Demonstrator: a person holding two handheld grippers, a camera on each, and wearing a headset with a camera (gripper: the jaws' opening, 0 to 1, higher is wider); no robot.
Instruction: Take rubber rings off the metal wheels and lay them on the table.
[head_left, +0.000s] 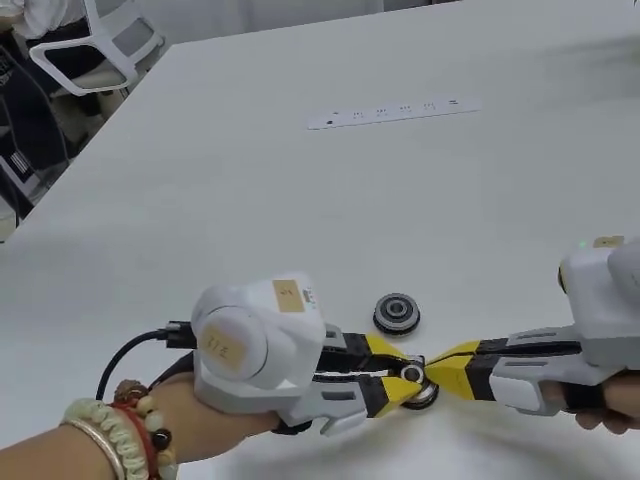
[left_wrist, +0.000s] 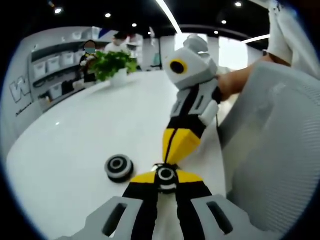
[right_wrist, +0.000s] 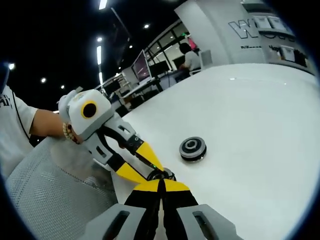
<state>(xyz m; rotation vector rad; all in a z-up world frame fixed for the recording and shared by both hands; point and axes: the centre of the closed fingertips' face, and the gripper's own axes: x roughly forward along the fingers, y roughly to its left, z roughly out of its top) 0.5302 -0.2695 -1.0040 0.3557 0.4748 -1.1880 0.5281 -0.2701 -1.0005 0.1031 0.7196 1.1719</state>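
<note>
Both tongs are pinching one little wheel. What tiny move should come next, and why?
Probably pull the right tongs gently away while the left tongs hold steady. The left tongs grip the wheel, and the right tongs seem shut on its black ring at the edge, so pulling should peel it off. The ring is not yet off.

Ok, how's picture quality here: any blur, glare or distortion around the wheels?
Head view: even light, free wheel sharp, far table blurred. Left gripper view: heavy fisheye bending, window glare behind the right hand-held gripper. Right gripper view: dark ceiling, bright lamps, held wheel partly hidden by jaws.
</note>
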